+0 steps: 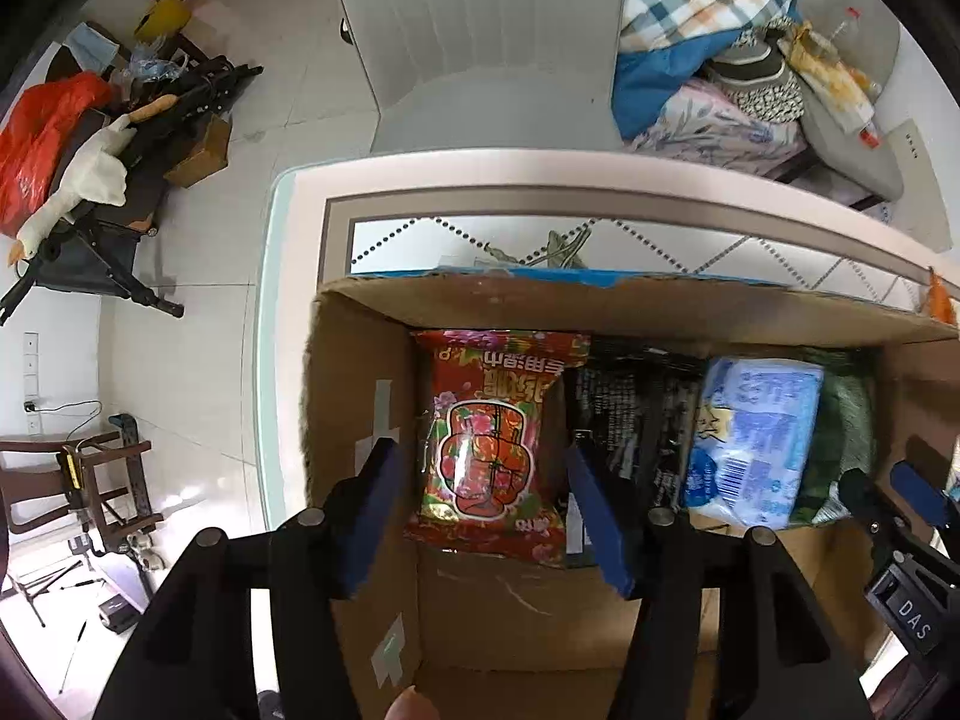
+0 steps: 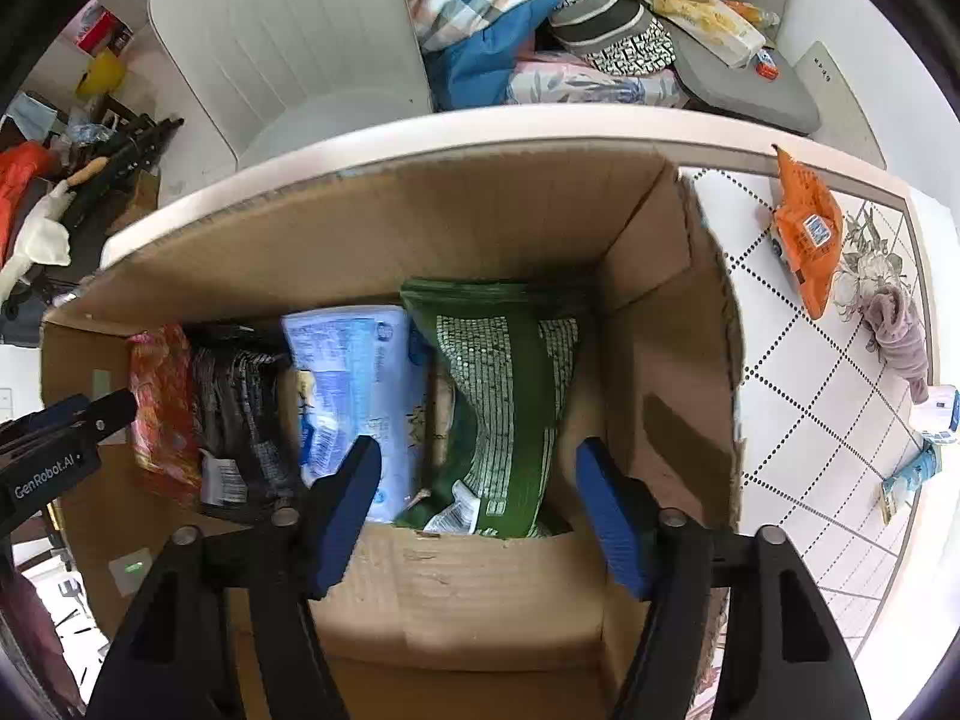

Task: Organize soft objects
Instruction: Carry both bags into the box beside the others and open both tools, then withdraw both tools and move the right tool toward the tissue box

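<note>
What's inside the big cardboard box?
Four soft packs in the cardboard box: red pack, black pack, blue pack, green pack. Anything underneath them is hidden.

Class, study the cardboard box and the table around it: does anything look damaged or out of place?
The cardboard box has a torn, ragged far rim. An orange packet and a crumpled mauve cloth lie loose on the table, outside the box holding four packs.

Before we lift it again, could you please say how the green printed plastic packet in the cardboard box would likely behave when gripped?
The green printed plastic packet looks floppy: it bends and creases. Its glossy film may slip between pads. It probably sags, leaning against the pale blue packet.
</note>
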